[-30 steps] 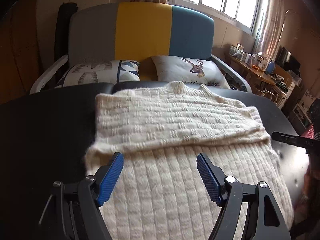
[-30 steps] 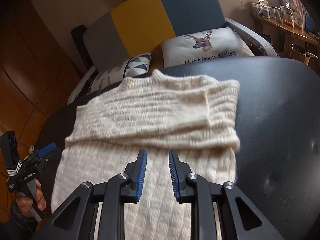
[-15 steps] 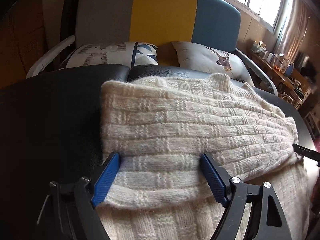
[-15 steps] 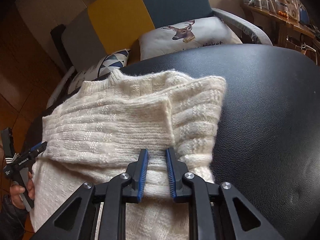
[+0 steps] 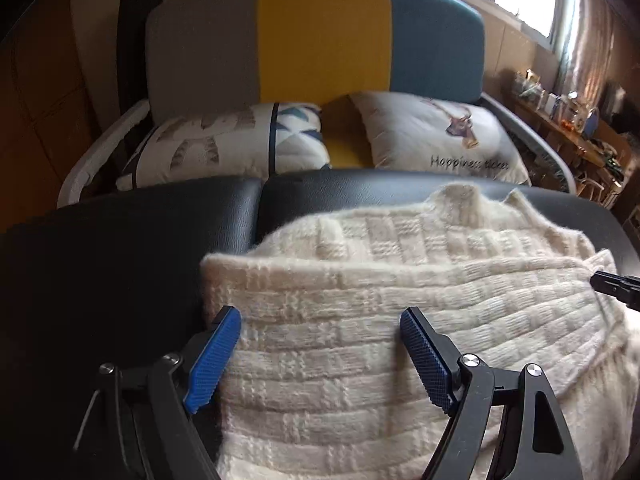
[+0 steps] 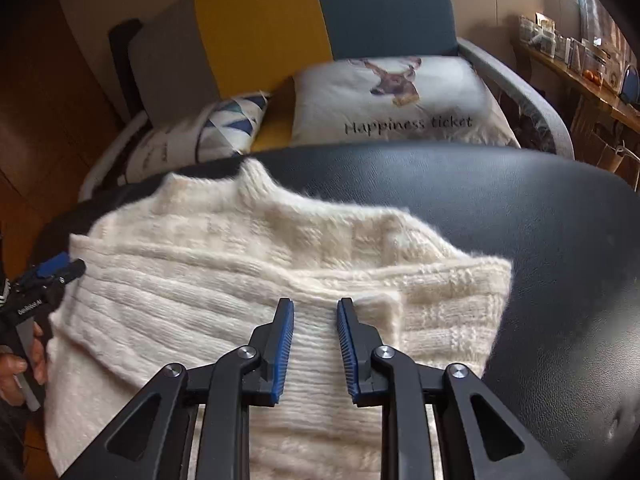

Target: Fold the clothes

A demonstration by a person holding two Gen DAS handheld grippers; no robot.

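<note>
While the cream sweater (image 5: 360,320) lies folded on the black table (image 6: 540,220), left gripper (image 5: 320,354) gapes wide; right gripper (image 6: 315,350) narrowly parted, gripping nothing.

Left tool (image 5: 320,354): moves forward over the sweater (image 5: 360,320); a second ago its wide-spread jaws were short of the folded band, now they straddle it near the fold's left edge.
Right tool (image 6: 315,344): jaws part slightly from their narrow gap; now over the cuff end of the folded sleeve.
Sweater: fills more of both views, collar closer.
</note>
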